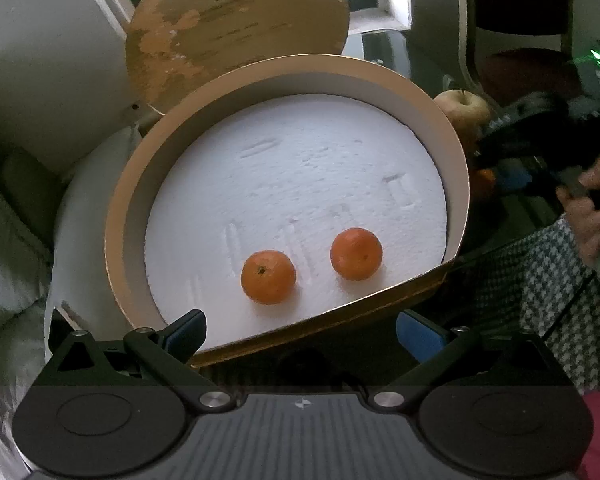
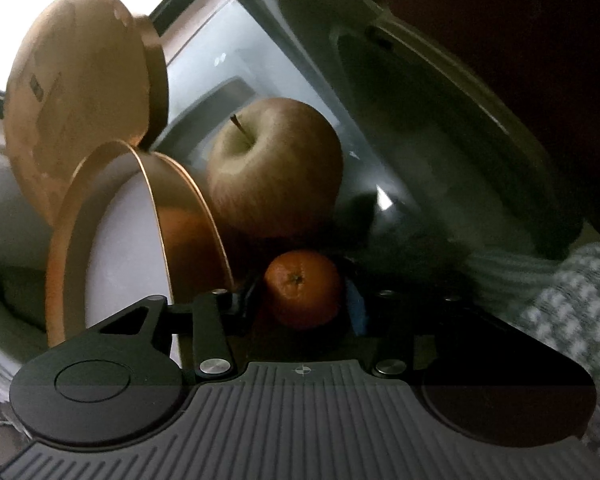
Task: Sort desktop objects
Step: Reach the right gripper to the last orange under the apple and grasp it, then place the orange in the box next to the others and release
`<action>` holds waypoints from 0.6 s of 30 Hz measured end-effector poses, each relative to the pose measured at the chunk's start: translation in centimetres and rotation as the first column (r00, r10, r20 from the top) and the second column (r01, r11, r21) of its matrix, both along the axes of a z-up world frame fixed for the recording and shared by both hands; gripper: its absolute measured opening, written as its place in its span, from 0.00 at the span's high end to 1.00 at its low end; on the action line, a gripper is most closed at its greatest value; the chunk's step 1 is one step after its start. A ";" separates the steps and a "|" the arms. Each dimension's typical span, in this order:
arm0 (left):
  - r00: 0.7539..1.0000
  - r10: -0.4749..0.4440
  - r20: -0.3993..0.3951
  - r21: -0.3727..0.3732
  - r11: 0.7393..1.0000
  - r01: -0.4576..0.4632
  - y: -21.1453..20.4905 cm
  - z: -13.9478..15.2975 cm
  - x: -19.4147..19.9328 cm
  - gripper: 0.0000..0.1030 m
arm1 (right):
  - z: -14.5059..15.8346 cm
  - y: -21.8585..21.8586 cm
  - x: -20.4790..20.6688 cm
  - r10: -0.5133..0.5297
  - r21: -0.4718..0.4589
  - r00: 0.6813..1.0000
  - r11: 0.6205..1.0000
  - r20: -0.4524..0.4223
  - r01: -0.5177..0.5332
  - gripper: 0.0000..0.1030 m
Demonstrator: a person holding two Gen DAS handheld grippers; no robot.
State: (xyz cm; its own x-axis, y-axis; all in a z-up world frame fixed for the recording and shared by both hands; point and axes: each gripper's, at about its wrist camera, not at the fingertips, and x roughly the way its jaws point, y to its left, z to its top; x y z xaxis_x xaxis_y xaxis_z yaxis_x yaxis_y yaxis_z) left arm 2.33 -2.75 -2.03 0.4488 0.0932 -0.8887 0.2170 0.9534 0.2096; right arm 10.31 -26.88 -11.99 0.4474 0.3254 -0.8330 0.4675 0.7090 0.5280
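The right gripper (image 2: 302,300) is clamped on a tangerine (image 2: 302,294) just outside the round box (image 1: 458,184), below an apple (image 2: 276,168). The left gripper (image 1: 300,330) stands open at the box's near rim; two tangerines (image 1: 268,277) (image 1: 356,254) lie inside on white foam (image 1: 300,168).

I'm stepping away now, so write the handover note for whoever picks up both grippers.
Left gripper: open, empty, jaws straddling the near rim of the round gold box.
Right gripper: shut on a mandarin, outside the box, beside its wall.
In the box: two mandarins on the white foam liner.
Outside: an apple behind the box; the lid leans upright behind it.
Done: two mandarins sorted.
Left: probably drop the held mandarin in, then deal with the apple.
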 end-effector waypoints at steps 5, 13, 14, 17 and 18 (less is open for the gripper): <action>1.000 0.023 0.003 -0.030 0.999 -0.023 0.9 -0.1 -0.7 0.01 | 0.7 -0.8 -2.7 -0.010 -0.002 1.000 1.000 -0.014 0.010 0.56; 0.995 0.097 -0.012 -0.106 0.990 -0.098 3.9 -0.7 -1.7 0.01 | 3.1 -1.5 -7.1 -0.055 -0.057 0.998 0.997 -0.022 0.054 0.56; 0.993 0.115 -0.009 -0.117 0.986 -0.115 4.5 -0.7 -1.7 0.01 | 3.6 -1.3 -7.2 -0.052 -0.071 0.999 0.996 -0.015 0.051 0.56; 0.985 0.171 0.003 -0.148 0.975 -0.169 6.3 -0.5 -1.6 0.01 | 6.3 0.2 -6.8 -0.021 -0.135 0.999 0.990 0.044 0.026 0.56; 0.981 0.194 0.011 -0.156 0.969 -0.190 7.2 -0.4 -1.6 0.01 | 7.3 0.9 -6.4 -0.002 -0.158 0.998 0.987 0.071 0.014 0.56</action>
